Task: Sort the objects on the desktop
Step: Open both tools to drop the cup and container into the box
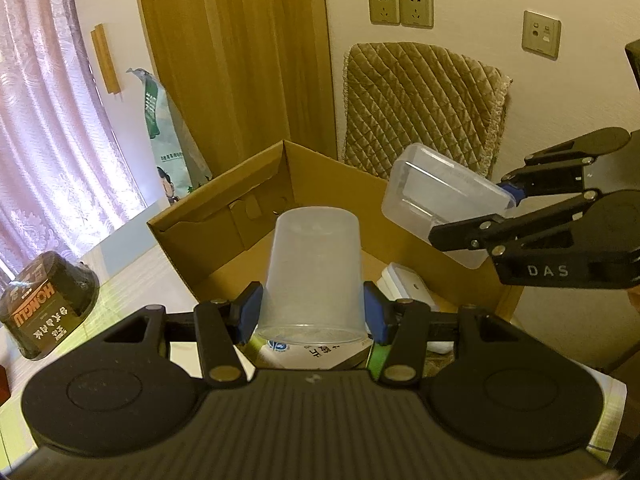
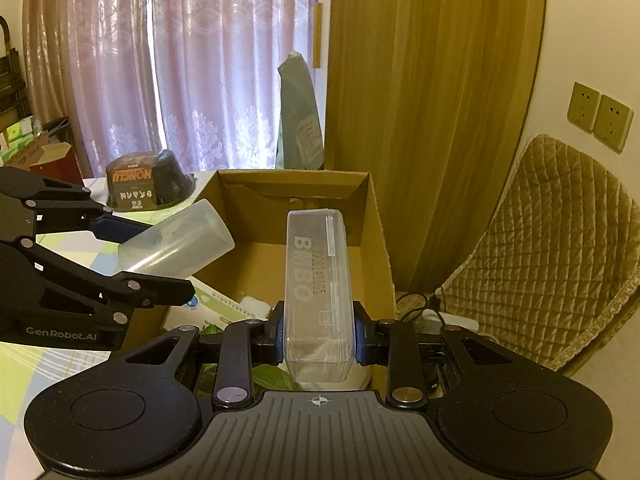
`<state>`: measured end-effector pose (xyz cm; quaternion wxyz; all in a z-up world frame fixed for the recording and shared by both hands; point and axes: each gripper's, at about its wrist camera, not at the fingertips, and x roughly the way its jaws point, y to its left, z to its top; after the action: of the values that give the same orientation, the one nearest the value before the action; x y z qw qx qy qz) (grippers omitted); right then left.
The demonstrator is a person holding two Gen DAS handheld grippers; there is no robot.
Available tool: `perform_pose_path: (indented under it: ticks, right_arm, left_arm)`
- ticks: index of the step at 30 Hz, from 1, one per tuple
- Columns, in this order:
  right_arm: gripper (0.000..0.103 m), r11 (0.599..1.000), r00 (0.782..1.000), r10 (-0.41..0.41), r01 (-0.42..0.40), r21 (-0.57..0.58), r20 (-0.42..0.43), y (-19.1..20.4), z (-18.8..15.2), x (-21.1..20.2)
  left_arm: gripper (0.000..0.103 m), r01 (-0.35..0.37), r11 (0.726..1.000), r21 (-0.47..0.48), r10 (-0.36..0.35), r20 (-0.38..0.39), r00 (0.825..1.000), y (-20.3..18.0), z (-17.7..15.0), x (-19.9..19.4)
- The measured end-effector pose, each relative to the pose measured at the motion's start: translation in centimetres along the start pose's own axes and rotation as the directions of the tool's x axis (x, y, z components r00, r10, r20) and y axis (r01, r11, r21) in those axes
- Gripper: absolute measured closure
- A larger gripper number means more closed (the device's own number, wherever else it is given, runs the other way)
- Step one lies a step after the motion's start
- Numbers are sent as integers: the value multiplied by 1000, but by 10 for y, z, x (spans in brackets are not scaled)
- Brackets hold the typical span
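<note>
Left wrist cup: translucent plastic cup [image 1: 314, 268], likely light, thin-walled, slick; left tool [image 1: 312, 314] clamps it near the rim, above the cardboard box [image 1: 224, 216].
Left wrist pose: level, pointing into the box.
Right wrist case: clear BMBO case [image 2: 318, 288], stiff and light, pinched across its narrow sides by the right tool [image 2: 319, 340].
Right wrist pose: level, over the box, beside the left tool.

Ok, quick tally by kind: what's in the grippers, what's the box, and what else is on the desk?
Clear plastic containers held in the grippers: 2, a round cup and a rectangular BMBO case
Cardboard box: 1
Black HONGLU bowl pack on the desk: 1
Total: 4
</note>
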<state>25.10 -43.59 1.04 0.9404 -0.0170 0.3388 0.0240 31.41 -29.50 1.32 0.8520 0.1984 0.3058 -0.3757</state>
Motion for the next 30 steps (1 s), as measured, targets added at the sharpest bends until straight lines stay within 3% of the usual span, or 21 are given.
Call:
perform_pose_path:
  ticks: [24,26,30]
  right_arm:
    - [73,1000,1000,3,-3,-1,2,3,0,7]
    - [73,1000,1000,2,-2,-1,3,3,0,7]
    - [73,1000,1000,1,-1,1,2,3,0,8]
  left_arm:
    - [54,11,1000,-9,-11,-5,1000,3,5,11]
    - [47,6,1000,-13,-6,-4,1000,5,4,11]
    - [47,-4,1000,-22,4,-4,1000,8,2,9]
